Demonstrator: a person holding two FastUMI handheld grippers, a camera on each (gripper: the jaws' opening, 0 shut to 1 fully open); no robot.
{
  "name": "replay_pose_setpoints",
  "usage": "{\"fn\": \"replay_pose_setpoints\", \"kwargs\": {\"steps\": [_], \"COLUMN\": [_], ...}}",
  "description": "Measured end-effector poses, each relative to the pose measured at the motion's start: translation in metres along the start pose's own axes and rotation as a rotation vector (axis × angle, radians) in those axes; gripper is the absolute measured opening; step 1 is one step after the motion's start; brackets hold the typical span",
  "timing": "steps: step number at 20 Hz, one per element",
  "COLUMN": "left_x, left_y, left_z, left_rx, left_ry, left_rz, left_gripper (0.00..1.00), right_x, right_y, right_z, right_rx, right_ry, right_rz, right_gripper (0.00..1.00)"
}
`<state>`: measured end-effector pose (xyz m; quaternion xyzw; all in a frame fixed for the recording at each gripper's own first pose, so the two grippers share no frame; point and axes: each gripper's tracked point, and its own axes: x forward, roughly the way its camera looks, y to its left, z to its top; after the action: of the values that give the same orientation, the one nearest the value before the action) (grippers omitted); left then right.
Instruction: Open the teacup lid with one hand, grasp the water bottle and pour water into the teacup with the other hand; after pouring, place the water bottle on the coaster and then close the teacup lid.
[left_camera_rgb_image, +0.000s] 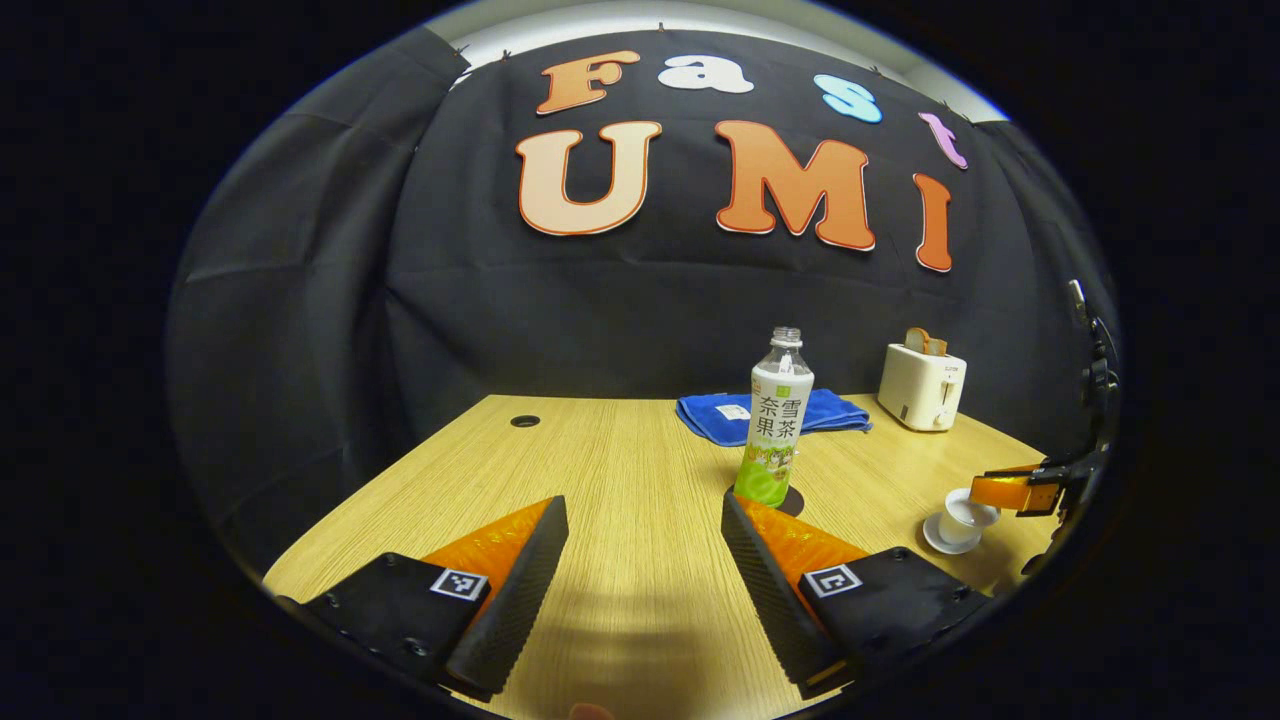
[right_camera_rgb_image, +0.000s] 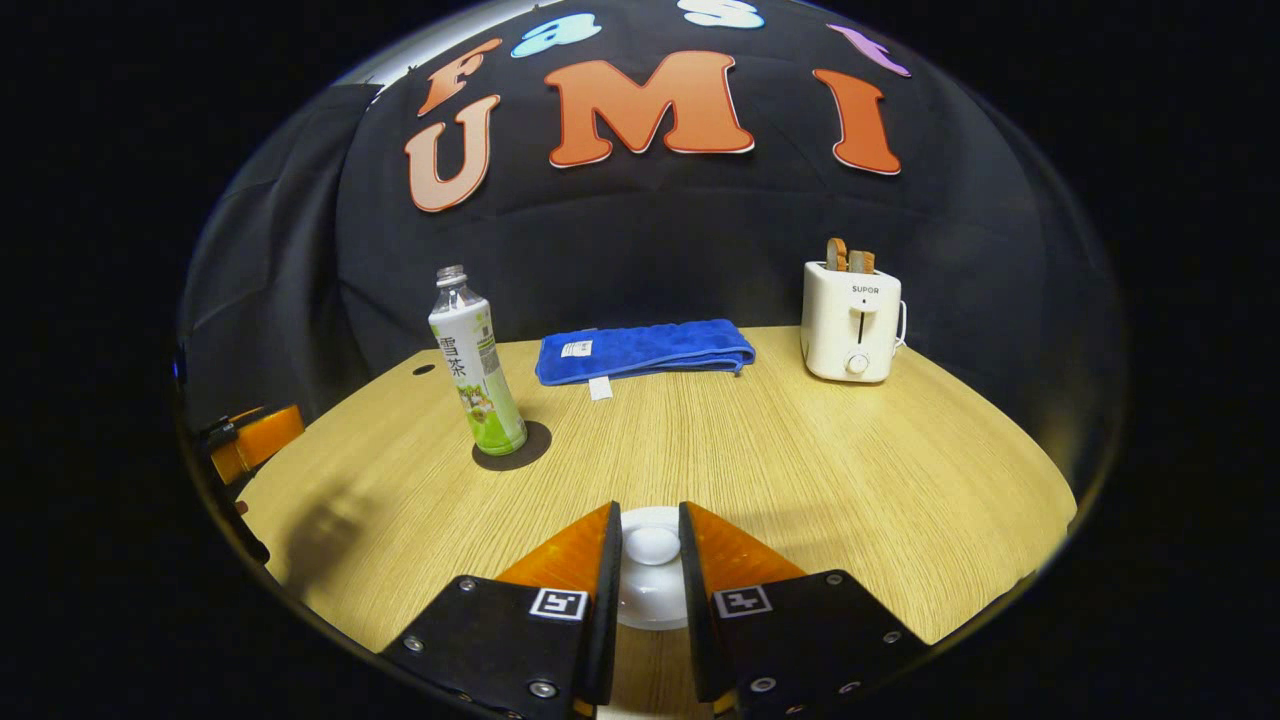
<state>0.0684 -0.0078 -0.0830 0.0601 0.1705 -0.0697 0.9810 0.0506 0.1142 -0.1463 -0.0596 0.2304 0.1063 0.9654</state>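
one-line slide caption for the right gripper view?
Right gripper straddles the lidded teacup; the capless water bottle stands on its coaster, with blue towel and toaster behind.

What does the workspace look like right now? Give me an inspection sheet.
Surface: light wood-grain table, round cable hole at far left.
Job's things: uncapped plastic water bottle with green label upright on dark round coaster; white ceramic teacup, lid on, on its saucer.
Clutter: folded blue towel; white toaster holding toast.
Grippers: left gripper open, short of the bottle; right gripper straddling the lid knob, contact unclear.
Cables: nothing seen.
Surroundings: black cloth wall.
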Motion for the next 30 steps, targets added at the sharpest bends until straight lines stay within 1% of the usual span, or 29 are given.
{"fn": "replay_pose_setpoints", "kwargs": {"steps": [2, 3, 4, 6, 7, 8, 9, 10, 11, 12, 13, 14, 15, 17, 19, 23, 30], "left_x": [-0.001, -0.002, -0.004, -0.005, -0.006, -0.008, -0.01, -0.012, -0.012, -0.015, -0.017, -0.02, -0.023, -0.031, -0.039, -0.05, -0.049], "left_y": [-0.001, -0.001, -0.003, -0.003, -0.003, -0.003, -0.003, -0.002, -0.003, -0.004, -0.005, -0.004, -0.004, -0.004, -0.005, -0.002, -0.01], "left_z": [0.002, 0.003, 0.003, 0.007, 0.01, 0.011, 0.014, 0.017, 0.019, 0.021, 0.024, 0.026, 0.029, 0.03, 0.036, 0.043, 0.043], "left_rx": [0.001, 0.001, 0.003, 0.008, 0.012, 0.016, 0.019, 0.019, 0.018, 0.015, 0.013, 0.014, 0.017, 0.023, 0.026, 0.057, 0.026], "left_ry": [-0.003, -0.005, -0.007, -0.015, -0.02, -0.026, -0.03, -0.035, -0.04, -0.046, -0.052, -0.057, -0.063, -0.083, -0.1, -0.125, -0.121], "left_rz": [0.0, -0.002, -0.002, -0.001, 0.001, 0.003, 0.005, 0.007, 0.008, 0.008, 0.009, 0.011, 0.017, 0.029, 0.032, 0.057, 0.04], "left_gripper": [0.99, 0.99, 0.99, 0.99, 0.99, 0.95, 0.99, 0.99, 0.99, 0.99, 0.99, 0.99, 0.99, 0.99, 0.99, 0.99, 0.99], "right_x": [-0.003, -0.003, -0.005, -0.011, -0.017, -0.024, -0.032, -0.04, -0.049, -0.057, -0.066, -0.075, -0.082, -0.095, -0.101, -0.103, -0.104], "right_y": [-0.001, -0.002, -0.003, -0.002, -0.003, -0.006, -0.009, -0.011, -0.014, -0.018, -0.02, -0.023, -0.026, -0.03, -0.038, -0.052, -0.062], "right_z": [0.004, 0.005, 0.003, 0.005, 0.01, 0.018, 0.026, 0.035, 0.044, 0.051, 0.057, 0.062, 0.065, 0.07, 0.07, 0.059, 0.056], "right_rx": [-0.002, -0.006, -0.005, 0.008, 0.013, 0.014, 0.012, 0.005, -0.003, -0.012, -0.021, -0.027, -0.028, -0.021, -0.018, 0.004, 0.011], "right_ry": [-0.015, -0.016, -0.011, -0.009, -0.022, -0.041, -0.064, -0.089, -0.114, -0.137, -0.159, -0.18, -0.199, -0.241, -0.263, -0.246, -0.247], "right_rz": [-0.003, -0.006, -0.007, -0.001, -0.001, -0.006, -0.014, -0.026, -0.037, -0.045, -0.054, -0.062, -0.067, -0.073, -0.087, -0.113, -0.127], "right_gripper": [0.37, 0.31, 0.39, 0.42, 0.47, 0.44, 0.51, 0.61, 0.68, 0.71, 0.78, 0.81, 0.88, 0.98, 0.97, 0.97, 0.98]}}
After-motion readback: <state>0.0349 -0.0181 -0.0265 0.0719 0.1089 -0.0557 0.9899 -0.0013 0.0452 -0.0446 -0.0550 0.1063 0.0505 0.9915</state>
